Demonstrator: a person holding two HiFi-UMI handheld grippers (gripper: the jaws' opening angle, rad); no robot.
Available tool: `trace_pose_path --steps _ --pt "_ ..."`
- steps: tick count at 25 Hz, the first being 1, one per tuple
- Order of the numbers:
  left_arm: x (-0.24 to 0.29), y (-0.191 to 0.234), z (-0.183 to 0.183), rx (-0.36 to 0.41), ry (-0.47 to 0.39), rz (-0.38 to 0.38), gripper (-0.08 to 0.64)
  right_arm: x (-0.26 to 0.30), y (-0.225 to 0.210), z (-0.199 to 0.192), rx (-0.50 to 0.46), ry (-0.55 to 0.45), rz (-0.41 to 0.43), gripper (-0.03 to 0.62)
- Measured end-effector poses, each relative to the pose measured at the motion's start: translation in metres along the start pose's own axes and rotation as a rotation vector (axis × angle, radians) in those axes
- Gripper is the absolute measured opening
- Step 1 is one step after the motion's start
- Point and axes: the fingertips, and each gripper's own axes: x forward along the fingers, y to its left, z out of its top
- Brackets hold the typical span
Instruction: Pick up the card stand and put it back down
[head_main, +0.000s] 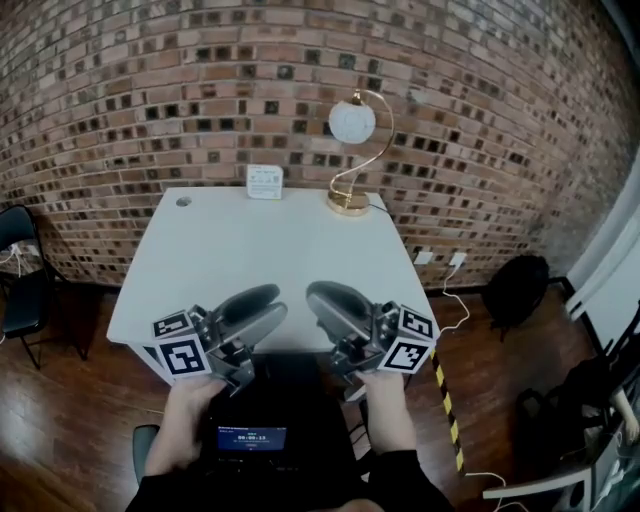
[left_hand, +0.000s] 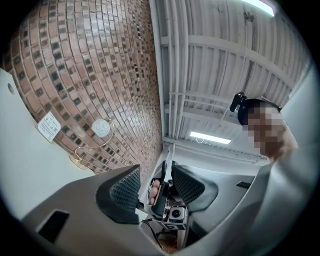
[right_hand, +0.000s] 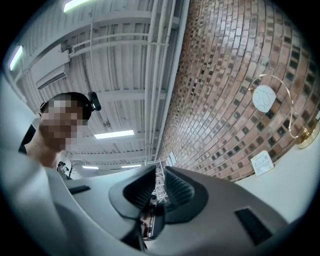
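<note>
Shows the card stand (head_main: 264, 182) upright at the far edge of the counter (head_main: 230, 260), roughly midway along that edge and right in front of the brick wall (head_main: 130, 100), with nothing touching it. Puts a gold-stemmed lamp (head_main: 350, 160) with a round white shade at the far right corner, near the stand but clear of it, and a small round hole (head_main: 184, 201) near the far left corner.

Holds the left claw (head_main: 268, 305) and the right claw (head_main: 318, 305) side by side above the near edge, tips angled in toward each other, well apart from the stand. Has the left claw's jaws a modest way apart, with nothing between the pads and only the other claw in sight beyond the gap. Has the right claw's jaws closer, a narrow slit between them, also gripping nothing.

Grips each handle with a bare hand: left hand (head_main: 190, 405), right hand (head_main: 385, 400). Carries a small lit screen (head_main: 250, 438) at the chest, below the claws. Includes a black chair (head_main: 20, 270) on the wooden floor (head_main: 70, 430) off the counter's left edge and a black bag (head_main: 515, 285) off its right edge.
</note>
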Motion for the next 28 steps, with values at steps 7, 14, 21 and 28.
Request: trace_pose_path --steps 7,14,21,28 --pt "0.008 -0.007 -0.006 0.001 0.009 -0.031 0.198 -0.015 0.008 0.010 -0.016 -0.041 -0.001 0.063" --pt "0.011 -0.009 -0.001 0.022 -0.028 -0.067 0.199 -0.021 0.006 0.009 -0.025 -0.029 -0.030 0.063" --pt "0.004 -0.013 0.002 0.010 -0.047 -0.070 0.206 -0.018 0.012 0.003 -0.035 -0.013 -0.031 0.063" --pt "0.001 -0.016 -0.004 0.034 -0.005 -0.069 0.206 -0.013 0.015 -0.003 -0.042 -0.003 -0.018 0.063"
